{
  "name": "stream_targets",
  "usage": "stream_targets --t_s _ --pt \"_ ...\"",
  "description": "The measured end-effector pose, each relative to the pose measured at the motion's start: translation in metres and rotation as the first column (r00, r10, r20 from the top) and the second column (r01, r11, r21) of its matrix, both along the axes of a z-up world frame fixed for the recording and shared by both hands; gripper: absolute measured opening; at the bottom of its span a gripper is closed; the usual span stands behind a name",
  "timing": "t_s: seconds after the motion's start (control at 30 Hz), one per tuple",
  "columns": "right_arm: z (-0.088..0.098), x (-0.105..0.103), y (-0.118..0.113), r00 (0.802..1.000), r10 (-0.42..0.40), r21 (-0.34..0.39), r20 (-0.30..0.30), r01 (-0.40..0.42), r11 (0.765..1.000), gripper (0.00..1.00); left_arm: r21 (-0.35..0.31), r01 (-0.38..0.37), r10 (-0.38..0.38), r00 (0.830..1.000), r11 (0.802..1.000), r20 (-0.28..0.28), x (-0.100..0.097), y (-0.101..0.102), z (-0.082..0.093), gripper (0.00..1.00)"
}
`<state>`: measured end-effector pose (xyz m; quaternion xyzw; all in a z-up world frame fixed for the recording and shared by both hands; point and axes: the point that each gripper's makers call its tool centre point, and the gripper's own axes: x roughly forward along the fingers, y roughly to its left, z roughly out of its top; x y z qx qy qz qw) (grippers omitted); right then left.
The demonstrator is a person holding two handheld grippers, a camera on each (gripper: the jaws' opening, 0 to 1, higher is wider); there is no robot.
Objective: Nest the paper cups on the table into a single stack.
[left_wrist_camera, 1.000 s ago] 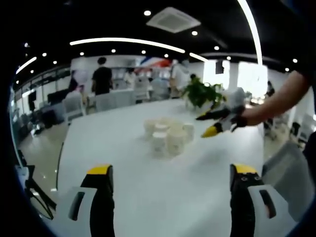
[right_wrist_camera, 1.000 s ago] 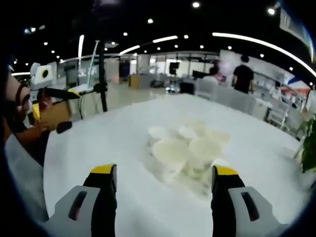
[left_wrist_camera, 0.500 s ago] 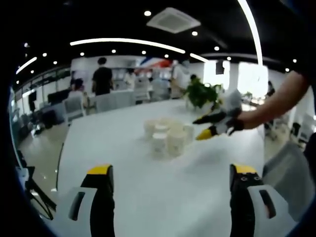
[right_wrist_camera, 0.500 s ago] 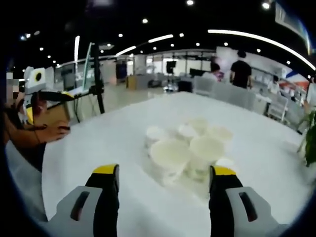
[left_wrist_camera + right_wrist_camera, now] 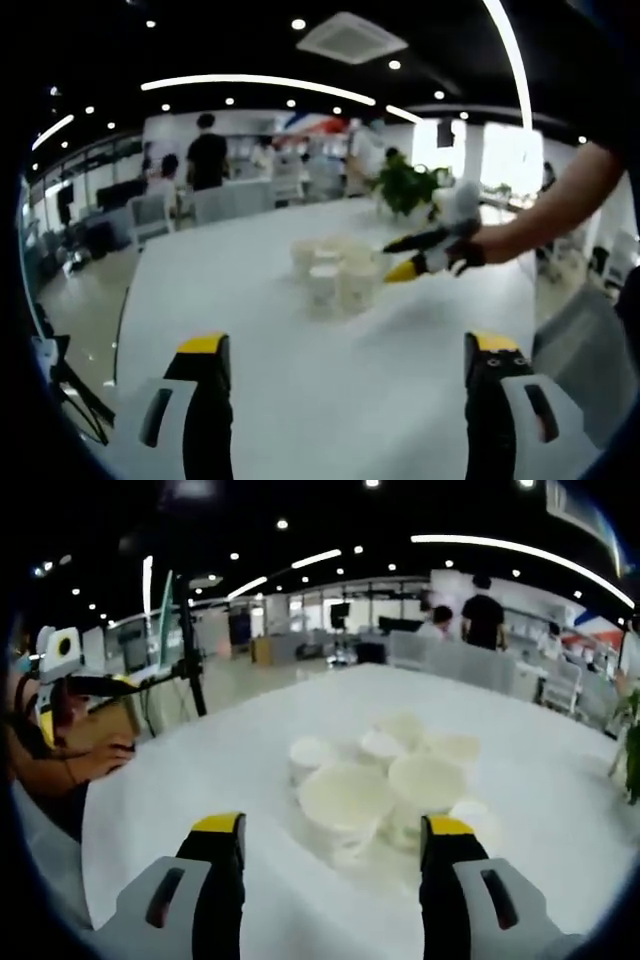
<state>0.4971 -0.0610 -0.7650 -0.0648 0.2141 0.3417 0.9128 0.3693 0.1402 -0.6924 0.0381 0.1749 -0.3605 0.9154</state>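
Right gripper view showed the paper cups (image 5: pixel 385 780) clustered upright and mouth-up at the middle of the white worktop (image 5: pixel 230 770), just ahead of my right gripper (image 5: pixel 330 845). Its jaws stood apart and held nothing. The nearest cup (image 5: pixel 345 802) lay almost between the yellow jaw tips, with a second cup (image 5: pixel 428 785) touching or just beside it on the right. None of the cups appeared nested yet; I judged the stack not started.

Left gripper view showed the same cluster (image 5: pixel 335 272) well ahead of my left gripper (image 5: pixel 345 362), also released and empty. The right gripper (image 5: pixel 410 255) entered from the right, its yellow tip at the edge of the cluster. A potted plant (image 5: pixel 405 188) stood beyond the cups.

Step in hand, as I judged it: approach for the first pick. The next move called for:

1. Advancing the right gripper so one jaw passed each side of the nearest cup's wall.
2. Closing lightly, since thin paper would likely crush.
3. Lifting clear of the neighbours before nesting into another cup.

The close packing risked knocking adjacent cups over.
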Motion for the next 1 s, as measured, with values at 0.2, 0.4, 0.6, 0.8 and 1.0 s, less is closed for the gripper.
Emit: stream_targets --t_s 0.2,0.4,0.6,0.8,1.0 --pt "-0.001 0.006 0.004 1.0 -0.002 0.004 -0.004 0.002 1.0 0.68 0.006 0.002 -0.002 1.0 1.0 -0.007 -0.001 0.0 -0.001 0.97" --pt "-0.005 0.014 0.009 1.0 -0.003 0.011 -0.009 0.003 1.0 0.66 0.007 0.004 -0.004 1.0 1.0 -0.012 -0.001 0.001 -0.002 0.97" --pt "-0.01 0.014 0.014 1.0 0.009 -0.001 -0.012 -0.009 1.0 0.65 0.004 0.0 0.0 1.0 1.0 -0.021 -0.001 0.001 -0.005 0.97" --pt "-0.013 0.015 0.02 0.998 0.055 -0.049 0.014 -0.054 0.997 0.64 0.003 0.009 -0.009 1.0 1.0 -0.021 -0.002 -0.001 -0.007 0.96" --pt "-0.014 0.021 0.018 0.999 0.045 -0.037 0.005 -0.045 0.998 0.62 0.003 0.003 -0.003 1.0 1.0 -0.021 -0.002 0.001 -0.006 0.96"
